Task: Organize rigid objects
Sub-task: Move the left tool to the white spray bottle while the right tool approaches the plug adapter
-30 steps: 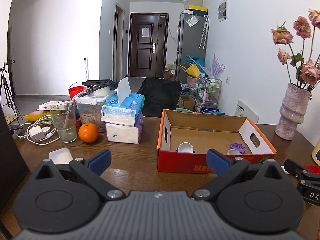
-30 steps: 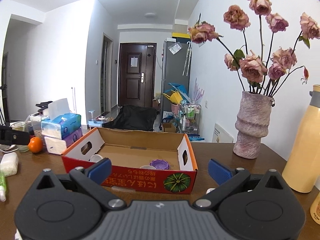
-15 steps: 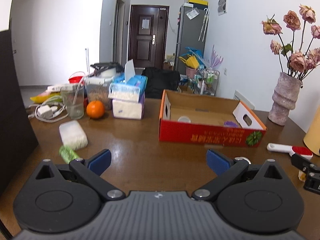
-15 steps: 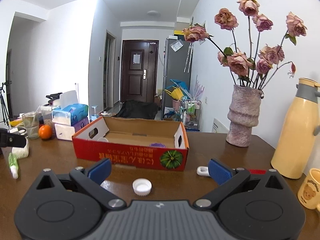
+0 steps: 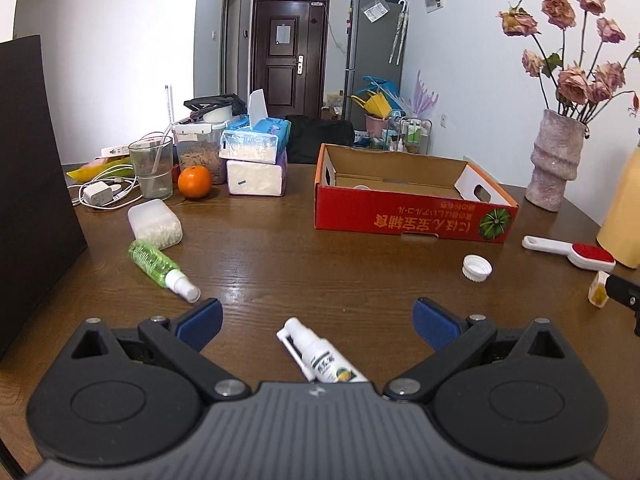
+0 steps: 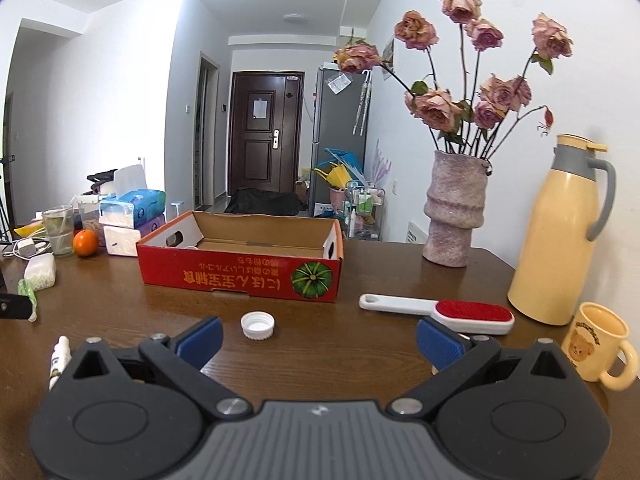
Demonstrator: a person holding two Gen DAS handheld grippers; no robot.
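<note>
Wooden table (image 5: 320, 248) bearing, far side, an open red cardboard box (image 5: 412, 216). Left gripper (image 5: 318, 322), fingers spread wide and empty, straddles a white spray bottle (image 5: 324, 356) lying on its side near the front edge; right gripper (image 6: 318, 338), likewise wide and empty, faces a white cap (image 6: 258, 325) just before the box. The bottle is probably light, stiff, smooth plastic; grasp across its body, not the nozzle.
</note>
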